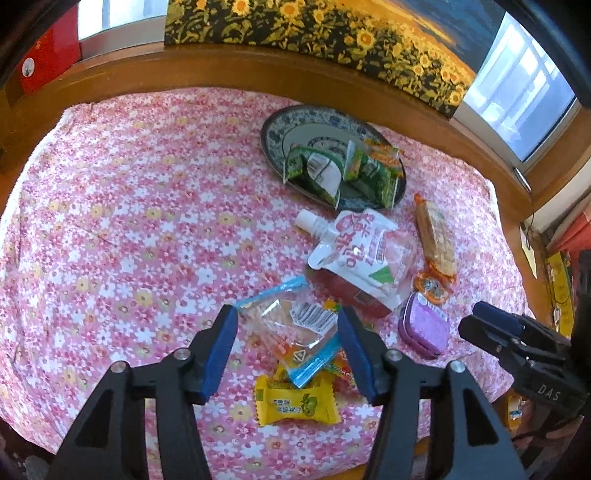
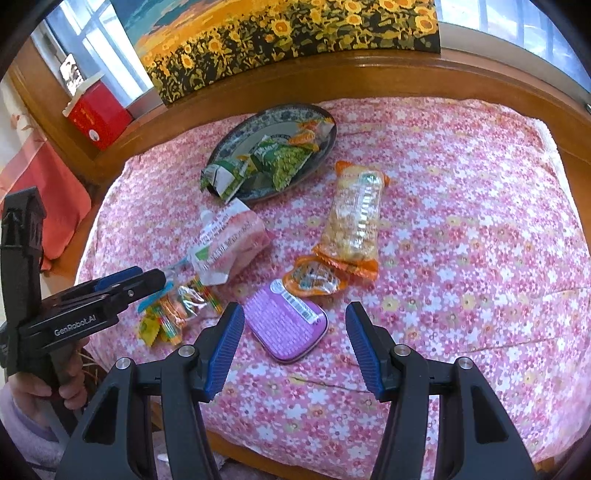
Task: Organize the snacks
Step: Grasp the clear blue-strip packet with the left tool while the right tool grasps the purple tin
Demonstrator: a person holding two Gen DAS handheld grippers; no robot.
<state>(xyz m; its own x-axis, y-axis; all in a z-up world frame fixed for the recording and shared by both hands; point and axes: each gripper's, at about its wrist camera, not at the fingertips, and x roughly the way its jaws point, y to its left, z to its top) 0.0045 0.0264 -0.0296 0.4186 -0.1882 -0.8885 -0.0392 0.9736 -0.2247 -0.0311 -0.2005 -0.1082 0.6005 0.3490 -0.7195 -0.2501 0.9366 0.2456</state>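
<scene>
A clear snack packet with blue edges lies on the floral cloth between the blue pads of my left gripper, which is open and not pressing on it. A yellow candy lies just below the packet. My right gripper is open, its fingers either side of a purple tin without touching it. A white spouted pouch, a long orange-ended packet and a small orange cup lie between the tin and a patterned plate holding green packets.
A wooden ledge runs behind the cloth, with a sunflower painting and a red box on it. The right half of the cloth bears no snacks. A hand holds the left gripper's handle.
</scene>
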